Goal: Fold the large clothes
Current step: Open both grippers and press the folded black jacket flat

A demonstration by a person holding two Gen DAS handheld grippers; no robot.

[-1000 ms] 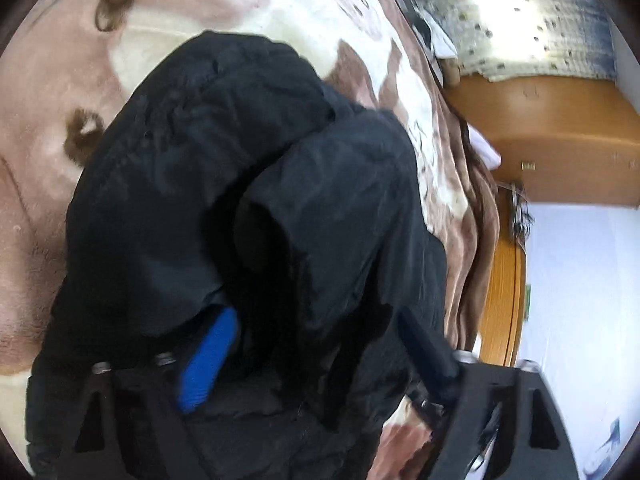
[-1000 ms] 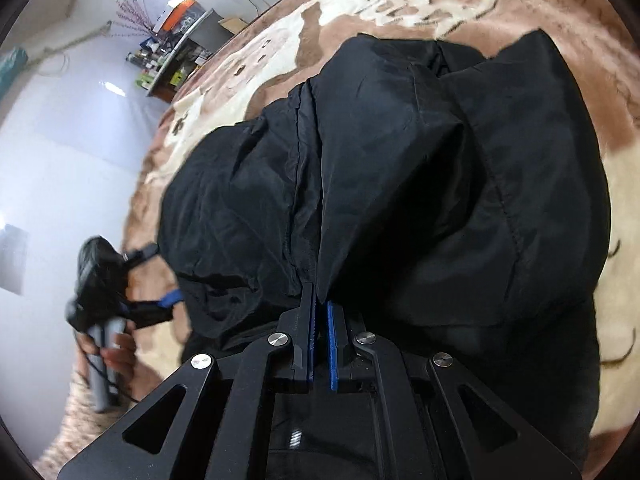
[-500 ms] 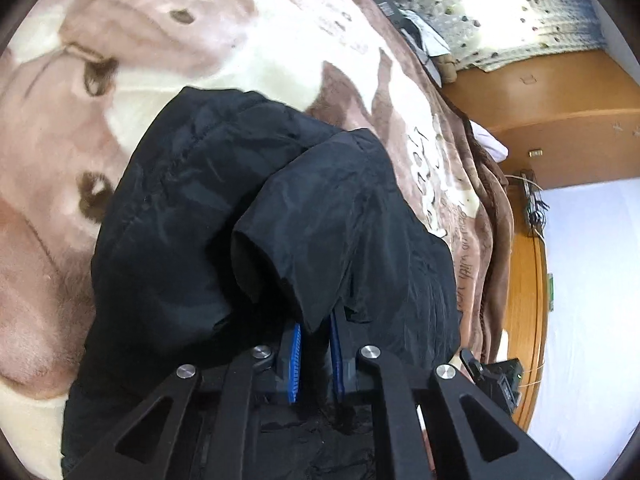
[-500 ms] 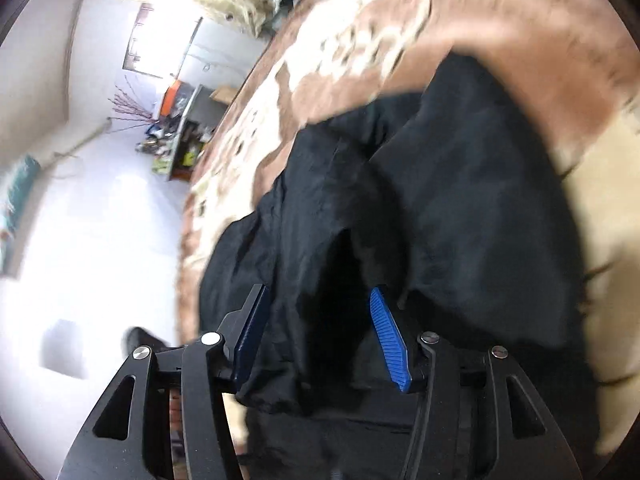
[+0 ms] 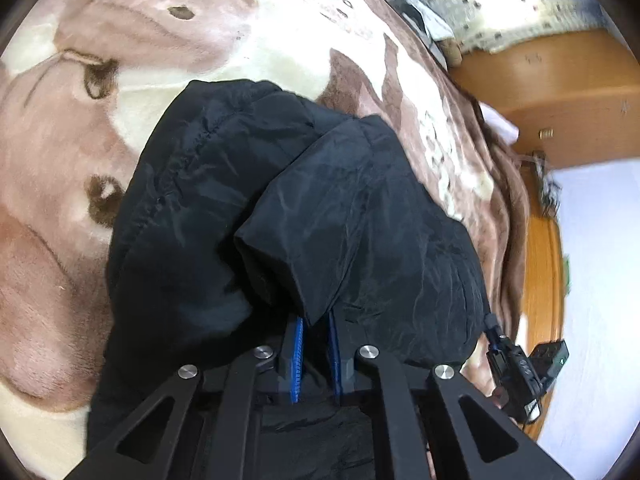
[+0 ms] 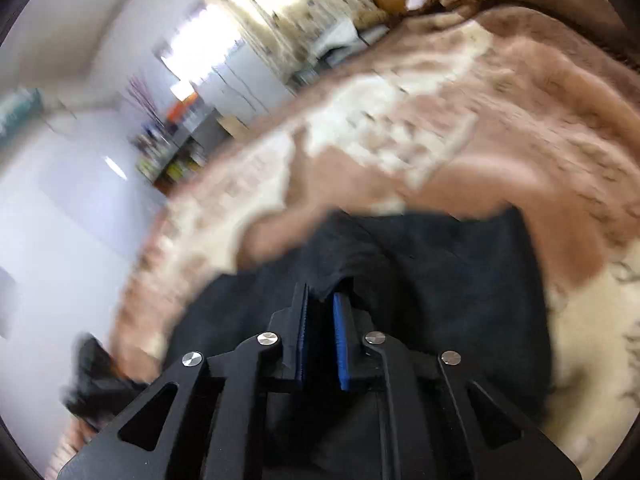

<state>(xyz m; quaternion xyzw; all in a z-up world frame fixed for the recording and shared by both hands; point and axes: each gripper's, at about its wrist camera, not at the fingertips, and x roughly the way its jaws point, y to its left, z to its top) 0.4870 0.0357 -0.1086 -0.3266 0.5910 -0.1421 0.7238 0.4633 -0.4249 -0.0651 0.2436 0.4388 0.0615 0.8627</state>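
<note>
A large black jacket lies bunched on a brown and cream plush blanket. My left gripper is shut on a folded black flap of the jacket, its blue pads pinching the fabric edge. In the blurred right wrist view the jacket fills the lower middle. My right gripper is shut on a fold of the jacket between its blue pads. The right gripper also shows at the lower right of the left wrist view.
The blanket covers a bed with a wooden frame at the right. A patterned curtain and wooden headboard lie beyond. The right wrist view shows a white floor and cluttered shelves far left.
My left gripper closed on the jacket flap and has kept its hold. My right gripper opened, let go, then closed again on a fold of the jacket while swinging fast.
</note>
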